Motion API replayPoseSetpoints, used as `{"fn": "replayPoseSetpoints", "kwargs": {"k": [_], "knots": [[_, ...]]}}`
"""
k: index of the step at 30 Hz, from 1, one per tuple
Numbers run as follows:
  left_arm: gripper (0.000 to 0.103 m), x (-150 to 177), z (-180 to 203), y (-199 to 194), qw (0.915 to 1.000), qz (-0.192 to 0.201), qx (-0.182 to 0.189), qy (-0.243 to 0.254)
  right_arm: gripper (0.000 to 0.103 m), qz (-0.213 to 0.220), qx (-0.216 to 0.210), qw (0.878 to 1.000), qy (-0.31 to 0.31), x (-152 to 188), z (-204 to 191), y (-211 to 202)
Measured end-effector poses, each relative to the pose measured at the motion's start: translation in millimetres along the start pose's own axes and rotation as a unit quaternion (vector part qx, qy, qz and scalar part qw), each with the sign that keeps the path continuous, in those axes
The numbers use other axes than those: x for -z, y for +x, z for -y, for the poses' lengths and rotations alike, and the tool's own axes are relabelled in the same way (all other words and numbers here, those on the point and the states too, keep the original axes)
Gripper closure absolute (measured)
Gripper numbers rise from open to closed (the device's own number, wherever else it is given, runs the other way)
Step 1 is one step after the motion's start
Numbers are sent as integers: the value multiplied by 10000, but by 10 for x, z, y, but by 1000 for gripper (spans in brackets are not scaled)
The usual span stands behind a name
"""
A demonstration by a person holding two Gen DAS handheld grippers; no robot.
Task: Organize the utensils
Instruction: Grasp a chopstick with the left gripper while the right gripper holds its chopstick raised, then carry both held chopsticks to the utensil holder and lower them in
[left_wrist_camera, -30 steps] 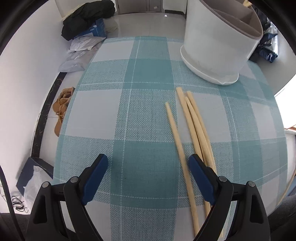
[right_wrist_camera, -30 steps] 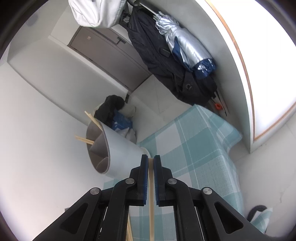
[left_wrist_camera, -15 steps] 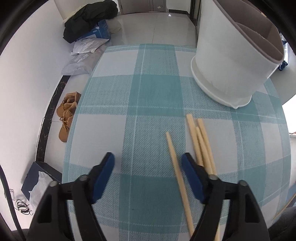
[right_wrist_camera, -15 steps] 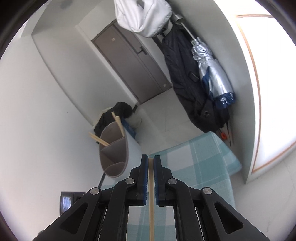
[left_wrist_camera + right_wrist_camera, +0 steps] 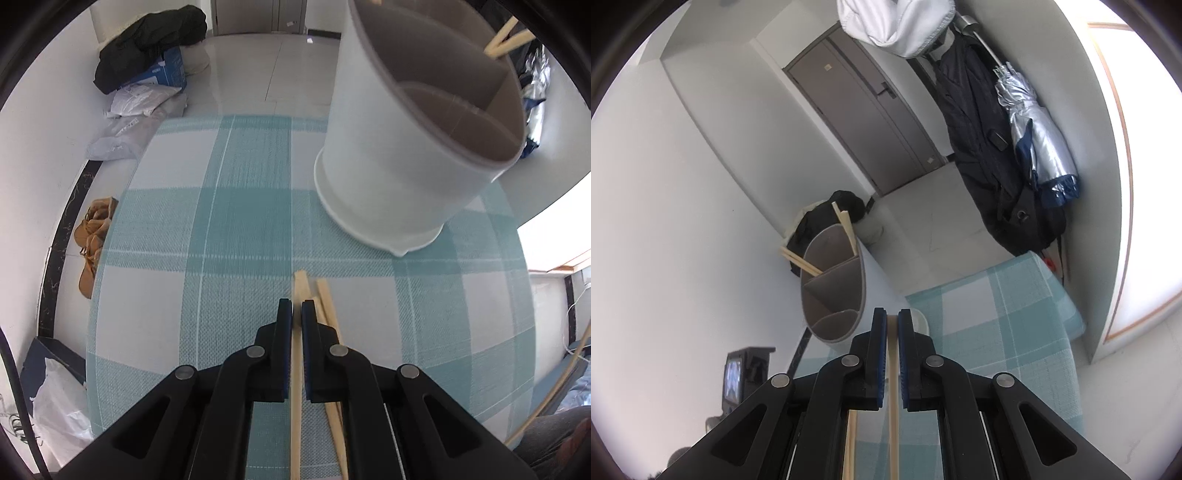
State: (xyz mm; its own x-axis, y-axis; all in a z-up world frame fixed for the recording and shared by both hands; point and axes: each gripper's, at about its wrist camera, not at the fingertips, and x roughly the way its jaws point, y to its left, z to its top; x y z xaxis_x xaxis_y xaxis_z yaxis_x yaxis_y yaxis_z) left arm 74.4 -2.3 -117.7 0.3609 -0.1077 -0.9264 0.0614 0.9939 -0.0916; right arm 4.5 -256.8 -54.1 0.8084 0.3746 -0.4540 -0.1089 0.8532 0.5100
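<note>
I count a few chopsticks already standing in the holder, both my left claw and right claw are each clamped on another, and two chopsticks still lie on the counter.

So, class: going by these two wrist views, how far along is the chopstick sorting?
Done: some chopsticks already stand in the white divided holder. In hand: the left gripper, its jaws just closed, pinches one chopstick; the right gripper holds another. Left: two chopsticks lie on the checked cloth.
</note>
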Motion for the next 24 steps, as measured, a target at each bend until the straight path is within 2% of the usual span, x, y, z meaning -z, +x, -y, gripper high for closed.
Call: {"fn": "replayPoseSetpoints", "kwargs": {"k": [5,11,19,24], "knots": [[102,7,75,-336,9982,558,198,99,98,31,-58,9996,-264,73,-133,-47],[102,70,149,-951,9848,1627,537,294,98,282,-195,9976,-599,152,-348,-142],[102,137,77,-1169,9802,1851,507,480,98,448,-145,9937,-1017,282,-628,-220],[102,199,30,-1228,9817,1738,581,521,98,562,-79,9899,-1297,333,-756,-305]]}}
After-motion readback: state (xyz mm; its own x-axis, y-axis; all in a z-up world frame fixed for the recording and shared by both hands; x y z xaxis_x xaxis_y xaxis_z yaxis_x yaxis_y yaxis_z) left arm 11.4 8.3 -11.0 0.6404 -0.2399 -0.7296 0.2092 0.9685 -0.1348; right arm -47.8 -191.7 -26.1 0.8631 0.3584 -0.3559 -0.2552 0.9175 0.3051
